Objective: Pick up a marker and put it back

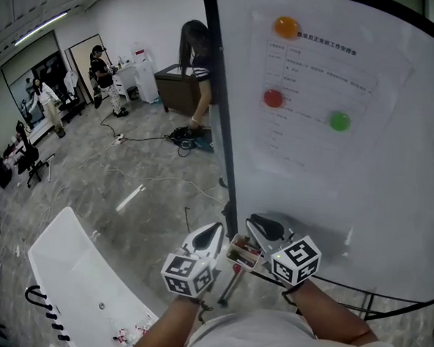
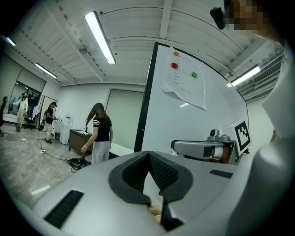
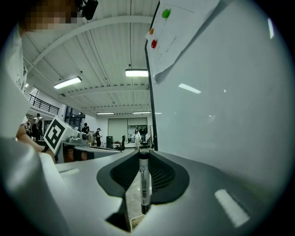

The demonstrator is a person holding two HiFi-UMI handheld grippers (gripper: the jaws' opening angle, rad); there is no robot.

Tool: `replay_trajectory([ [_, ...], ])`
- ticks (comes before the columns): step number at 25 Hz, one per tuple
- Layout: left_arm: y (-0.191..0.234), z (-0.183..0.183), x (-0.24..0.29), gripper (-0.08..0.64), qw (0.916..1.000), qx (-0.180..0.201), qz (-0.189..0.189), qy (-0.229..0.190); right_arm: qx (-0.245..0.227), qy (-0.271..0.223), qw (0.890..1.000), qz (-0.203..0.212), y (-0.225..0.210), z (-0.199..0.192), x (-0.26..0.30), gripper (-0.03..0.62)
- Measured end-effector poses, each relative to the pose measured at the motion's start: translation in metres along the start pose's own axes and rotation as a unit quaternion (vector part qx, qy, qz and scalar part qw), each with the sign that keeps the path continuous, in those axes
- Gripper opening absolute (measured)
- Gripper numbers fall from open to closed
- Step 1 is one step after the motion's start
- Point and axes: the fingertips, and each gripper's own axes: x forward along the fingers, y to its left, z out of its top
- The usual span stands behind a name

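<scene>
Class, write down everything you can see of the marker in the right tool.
The marker is a slim stick with a white barrel bearing black print and dark ends, plastic by its look. It lies lengthways between the jaws of the right tool, whose ribbed black pads press on its sides. Its far end reaches the jaw tips, beside the whiteboard; whether it touches the board cannot be told.

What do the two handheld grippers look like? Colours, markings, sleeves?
Both alike: the left gripper and right gripper have light grey shells, dark ribbed pads and a white cube with black square markers. No cables visible. The person wears a white top, forearms unsleeved.
</scene>
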Motion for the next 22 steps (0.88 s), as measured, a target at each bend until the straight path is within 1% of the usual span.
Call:
replay_trajectory([
  [3, -0.003, 0.001, 0.001, 0.002, 1.0, -0.003, 0.001, -0.007, 0.004, -0.001, 1.0, 0.002, 0.0, 0.001, -0.003, 0.061],
  [7, -0.005, 0.002, 0.003, 0.002, 1.0, -0.002, -0.001, -0.006, 0.008, -0.003, 1.0, 0.003, -0.001, 0.003, -0.005, 0.061],
  [13, -0.003, -0.001, 0.005, 0.002, 1.0, -0.004, 0.001, -0.002, -0.001, 0.006, 1.0, 0.004, -0.003, -0.001, -0.002, 0.061],
  [18, 0.002, -0.004, 0.004, 0.002, 0.9999, -0.013, 0.0, 0.003, 0.001, 0.05, 0.999, 0.009, -0.011, -0.032, 0.013, 0.061],
  [22, 0.008, -0.012, 0.002, 0.002, 0.9998, -0.018, 0.002, 0.008, -0.01, 0.087, 0.996, 0.012, -0.014, -0.06, 0.024, 0.061],
])
